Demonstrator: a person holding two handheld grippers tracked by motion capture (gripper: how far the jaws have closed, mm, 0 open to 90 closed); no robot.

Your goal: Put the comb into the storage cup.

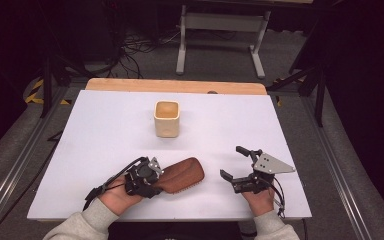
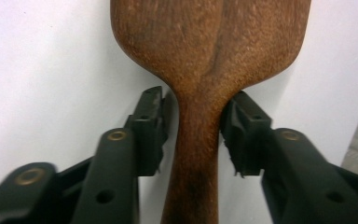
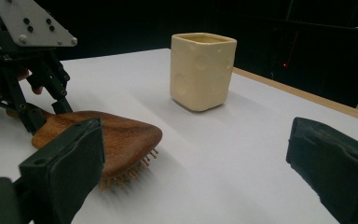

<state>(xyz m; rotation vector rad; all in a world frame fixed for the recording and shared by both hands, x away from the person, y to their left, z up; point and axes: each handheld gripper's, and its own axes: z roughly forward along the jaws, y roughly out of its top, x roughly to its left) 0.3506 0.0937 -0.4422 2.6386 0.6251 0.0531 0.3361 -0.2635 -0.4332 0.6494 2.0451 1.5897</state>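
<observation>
A brown wooden hairbrush [image 1: 182, 174] lies bristles down on the white table, its paddle toward the middle. My left gripper [image 1: 155, 177] straddles the brush's narrow neck. In the left gripper view both black pads [image 2: 151, 126] touch the sides of the neck just below the paddle [image 2: 205, 46], so my left gripper [image 2: 196, 126] is shut on the hairbrush. My right gripper [image 1: 231, 161] rests to the right of the brush, open, with nothing between its jaws. In the right gripper view the hairbrush [image 3: 116, 135] lies at left with my left gripper [image 3: 51, 116] on its handle.
A cream square cup [image 1: 167, 119] stands upright behind the brush at mid-table, also the cup [image 3: 201, 70] ahead of the right jaws. The white table top [image 1: 105, 130] has a wooden strip [image 1: 175, 86] along its far edge. A grey stand [image 1: 220, 22] and cables lie on the floor beyond.
</observation>
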